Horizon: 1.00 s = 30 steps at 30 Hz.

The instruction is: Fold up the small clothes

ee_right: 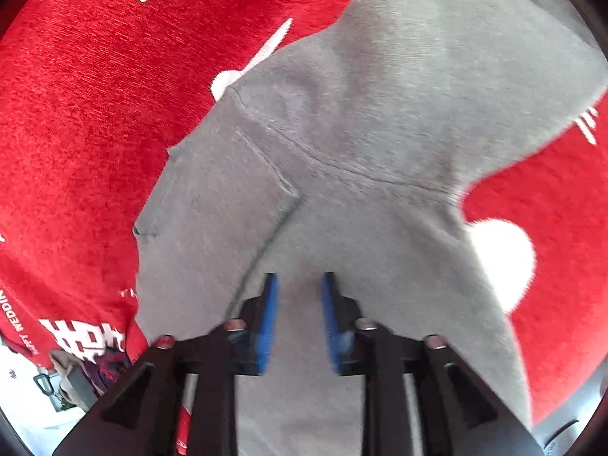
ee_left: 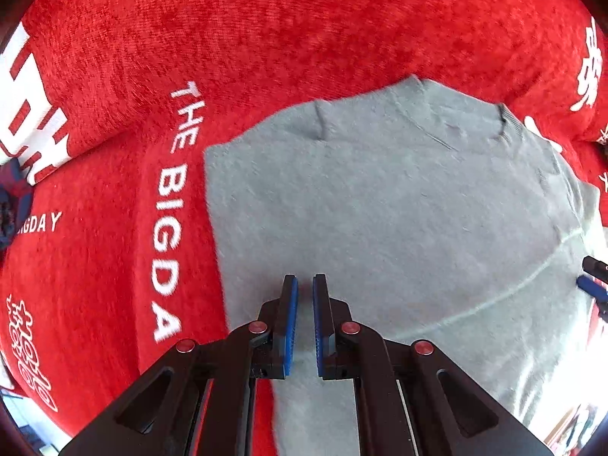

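A small grey knit garment lies on a red blanket with white lettering. In the left wrist view it lies mostly flat, with a ribbed edge at the far side. My left gripper hovers over the garment's near part, its blue pads a narrow gap apart, with nothing between them. In the right wrist view the garment shows a sleeve spreading to the upper right and a folded flap on the left. My right gripper is open over the grey cloth and holds nothing. Its tip shows at the right edge of the left wrist view.
The red blanket covers the whole surface around the garment, with white characters and the words "THE BIGDAY". A white heart shape is printed just right of the garment. Beyond the blanket's near left edge some cluttered items and a floor show.
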Motion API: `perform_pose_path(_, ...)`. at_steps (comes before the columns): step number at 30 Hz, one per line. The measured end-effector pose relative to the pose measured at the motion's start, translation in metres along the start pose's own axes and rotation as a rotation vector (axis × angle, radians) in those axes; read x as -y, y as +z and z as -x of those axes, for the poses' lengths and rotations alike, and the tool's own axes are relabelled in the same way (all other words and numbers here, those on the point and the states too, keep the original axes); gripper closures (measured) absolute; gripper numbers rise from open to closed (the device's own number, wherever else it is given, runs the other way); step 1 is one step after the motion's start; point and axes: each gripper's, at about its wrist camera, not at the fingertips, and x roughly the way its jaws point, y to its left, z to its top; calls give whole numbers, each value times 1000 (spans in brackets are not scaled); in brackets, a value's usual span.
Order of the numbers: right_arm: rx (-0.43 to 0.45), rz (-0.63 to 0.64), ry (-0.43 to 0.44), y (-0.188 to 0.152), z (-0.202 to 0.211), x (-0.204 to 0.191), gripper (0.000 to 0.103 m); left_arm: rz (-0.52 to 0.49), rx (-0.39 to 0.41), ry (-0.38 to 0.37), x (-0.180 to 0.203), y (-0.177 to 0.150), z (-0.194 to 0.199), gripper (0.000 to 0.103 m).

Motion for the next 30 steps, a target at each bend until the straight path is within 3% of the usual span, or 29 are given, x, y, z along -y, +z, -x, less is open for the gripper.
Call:
perform_pose_path(1,1,5,-2,-2,5,3,55,-2,-5,-3,5,-2,3,94)
perform_pose_path(6,-24,16,11,-16,9,10,53,-31,-26,7,33,-9,9,94)
perform_pose_path(10,-38,25,39,-23,8,10,39,-36,-44,-4,49,-12,10,93)
perform_pose_path(11,-41,26,49,-24,9,11,39,-31,-57,-13,53,-12,9,67)
perform_pose_path(12,-47,24,62,-26,11,14,39,-27,-68,-17,56,-13,10,8)
perform_pose_path(13,-53,20,69,-27,12,17,37,-18,-68,-1,60,-14,11,2)
perform_pose_path(16,-60,11,96,-29,17,26,27,-62,-44,14,79,-16,16,1)
perform_pose_path(30,-33,-60,116,-16,46,86,24,-134,-139,-30,158,-15,-3,1)
